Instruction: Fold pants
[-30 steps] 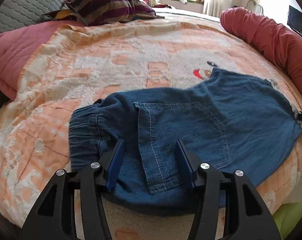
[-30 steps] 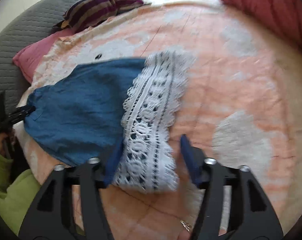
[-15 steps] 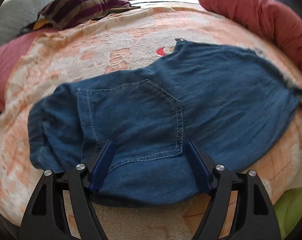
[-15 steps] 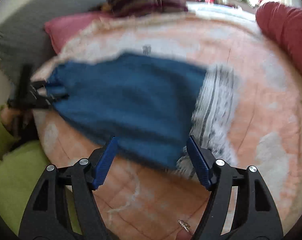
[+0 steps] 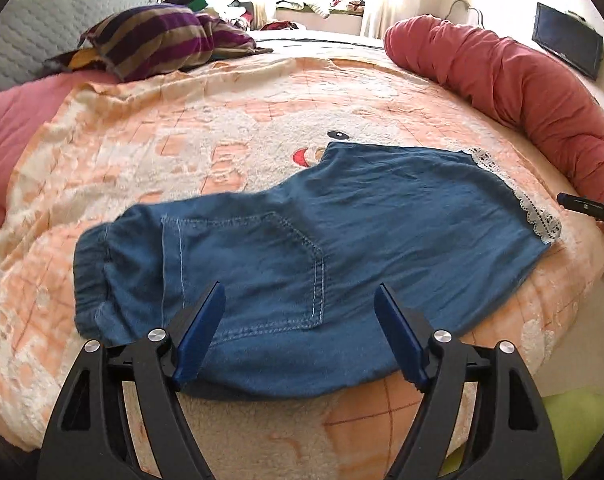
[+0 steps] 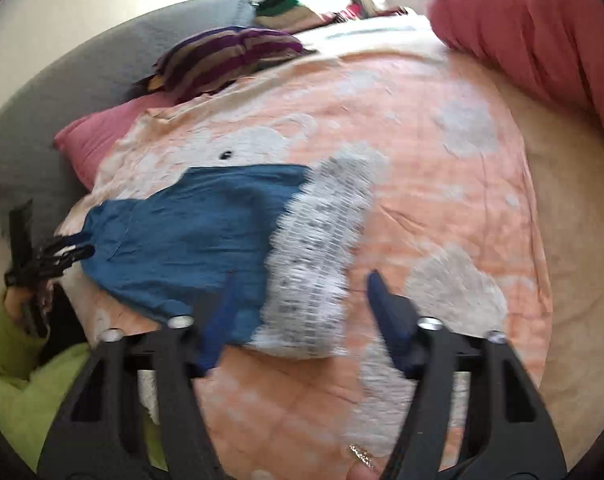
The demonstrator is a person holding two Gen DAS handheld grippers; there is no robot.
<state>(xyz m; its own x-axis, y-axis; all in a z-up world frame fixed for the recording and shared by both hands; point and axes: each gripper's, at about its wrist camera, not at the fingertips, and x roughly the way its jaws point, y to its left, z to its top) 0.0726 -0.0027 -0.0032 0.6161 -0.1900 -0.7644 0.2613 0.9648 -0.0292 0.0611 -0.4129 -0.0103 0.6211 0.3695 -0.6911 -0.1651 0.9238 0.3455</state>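
Note:
Blue denim pants (image 5: 302,248) with a white lace hem (image 5: 538,216) lie flat on the orange and white blanket (image 5: 182,148), folded leg on leg. My left gripper (image 5: 300,300) is open and empty, held just above the waist end near the back pocket (image 5: 262,272). In the right wrist view the pants (image 6: 190,236) and lace hem (image 6: 322,252) lie ahead. My right gripper (image 6: 300,280) is open and empty, over the lace hem's near corner. The right view is blurred.
A striped pillow (image 5: 158,36) and pink cushion (image 5: 14,120) lie at the back left. A red bolster (image 5: 502,68) runs along the right edge. The bed edge and a green sleeve (image 6: 22,380) are at the near side.
Both grippers let go of the pants and opened wider. The left gripper drew back and rose. The right gripper swung back toward the lace hem.

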